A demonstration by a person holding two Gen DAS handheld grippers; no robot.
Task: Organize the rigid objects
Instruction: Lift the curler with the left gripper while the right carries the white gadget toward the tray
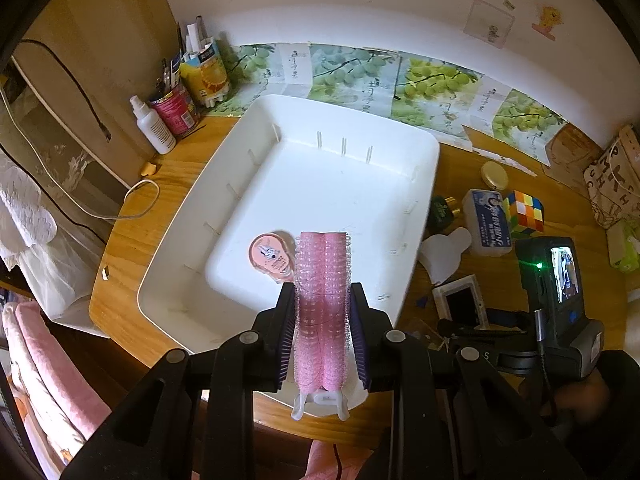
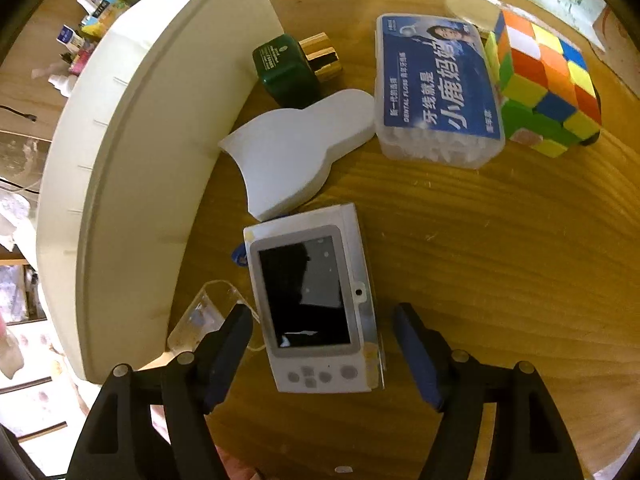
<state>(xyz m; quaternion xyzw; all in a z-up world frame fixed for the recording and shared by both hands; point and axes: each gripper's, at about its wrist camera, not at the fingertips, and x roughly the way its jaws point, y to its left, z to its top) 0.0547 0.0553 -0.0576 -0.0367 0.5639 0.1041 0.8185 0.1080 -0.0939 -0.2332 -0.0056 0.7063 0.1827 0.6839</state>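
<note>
My left gripper [image 1: 322, 292] is shut on a pink hair roller [image 1: 322, 256], which hangs over the near part of the white tray [image 1: 352, 114]. A round pink compact [image 1: 270, 258] lies on the tray floor just left of the roller. My right gripper [image 2: 321, 314] is open and points down over a white handheld device with a dark screen [image 2: 308, 292] lying on the wooden table. Its fingers straddle the device's lower half, and the pads stand clear of its sides.
Right of the tray wall [image 2: 132, 140] lie a white foam shape [image 2: 296, 152], a green bottle with a gold cap [image 2: 288, 68], a dental floss box [image 2: 436, 84], a colour cube [image 2: 548, 84] and a clear plastic piece [image 2: 204, 316]. Bottles and cans [image 1: 172, 108] stand at the back left.
</note>
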